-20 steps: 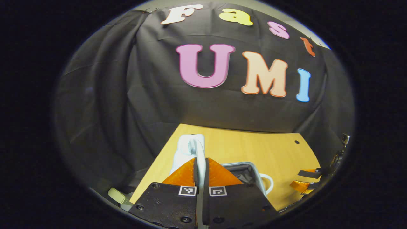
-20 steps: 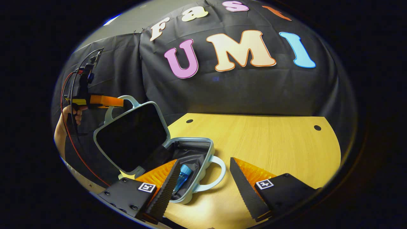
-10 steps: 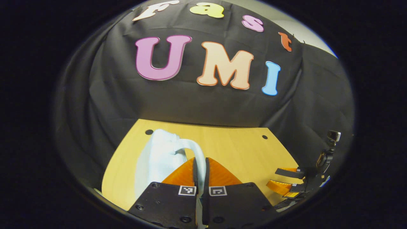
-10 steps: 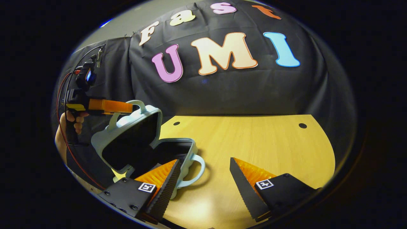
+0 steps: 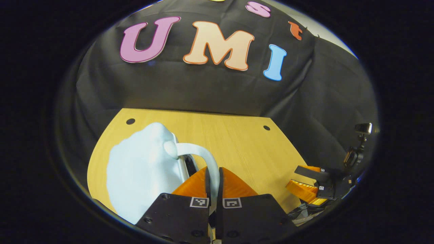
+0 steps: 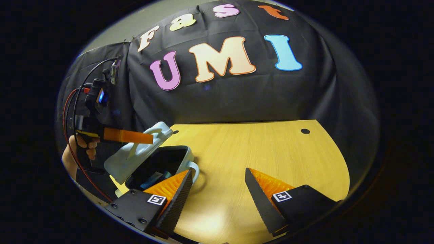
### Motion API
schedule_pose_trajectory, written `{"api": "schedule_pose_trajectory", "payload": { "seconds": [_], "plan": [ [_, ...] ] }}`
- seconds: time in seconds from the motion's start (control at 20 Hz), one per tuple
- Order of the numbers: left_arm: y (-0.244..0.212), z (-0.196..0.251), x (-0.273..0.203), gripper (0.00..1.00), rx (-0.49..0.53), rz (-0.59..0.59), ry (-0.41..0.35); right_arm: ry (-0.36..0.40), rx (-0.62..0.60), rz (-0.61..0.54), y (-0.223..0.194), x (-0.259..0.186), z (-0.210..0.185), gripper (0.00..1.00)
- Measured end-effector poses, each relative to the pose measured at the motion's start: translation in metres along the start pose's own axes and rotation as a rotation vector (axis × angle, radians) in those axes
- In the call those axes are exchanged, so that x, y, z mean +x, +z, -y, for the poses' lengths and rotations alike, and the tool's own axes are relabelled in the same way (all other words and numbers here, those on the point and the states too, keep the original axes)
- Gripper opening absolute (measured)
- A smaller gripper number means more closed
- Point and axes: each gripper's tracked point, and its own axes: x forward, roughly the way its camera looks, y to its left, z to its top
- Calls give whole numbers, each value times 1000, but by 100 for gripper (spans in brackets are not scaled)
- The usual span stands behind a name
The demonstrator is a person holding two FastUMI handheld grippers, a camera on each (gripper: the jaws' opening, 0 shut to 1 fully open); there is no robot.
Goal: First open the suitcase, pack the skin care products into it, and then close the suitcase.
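Note:
A small pale blue suitcase [image 6: 142, 157] lies at the left end of the wooden table [image 6: 257, 149], its lid [image 5: 144, 173] tilted about halfway down over the dark-lined base. My left gripper [image 5: 213, 176] is shut on the lid's handle [image 5: 203, 159]; from the right gripper view I see that gripper [image 6: 149, 138] above the lid, held by a hand [image 6: 79, 154]. Blue skin care products [image 6: 154, 178] show inside the base. My right gripper [image 6: 218, 183] hovers open over the table beside the case, holding nothing. The base's handle [image 6: 195, 169] sticks out toward it.
The table's right part is bare wood with small holes near its far corners [image 6: 305, 131]. Black cloth hangs close behind the table. Red and black cables [image 6: 73, 112] trail from the left gripper's body.
The left gripper has swung the lid down over the base, from nearly upright to about half shut. The right gripper stayed open, drifting slightly.

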Motion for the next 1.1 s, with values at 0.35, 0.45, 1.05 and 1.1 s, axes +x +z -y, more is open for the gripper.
{"api": "schedule_pose_trajectory", "payload": {
  "seconds": [0.35, 0.45, 1.05, 1.1],
  "plan": [
    [-55, 15, 45, 1, 10, -114, 27, -23, 10, -5, -3, -17, 32, 98],
    [-69, 18, 56, 1, 20, -142, 56, -15, 13, -6, -4, -20, 40, 98],
    [51, 63, -53, 97, 81, 475, 310, -35, -24, 348, 113, -66, 44, 98],
    [67, 66, -71, 96, 96, 534, 322, -55, -29, 410, 134, -76, 38, 98]
  ]
}}
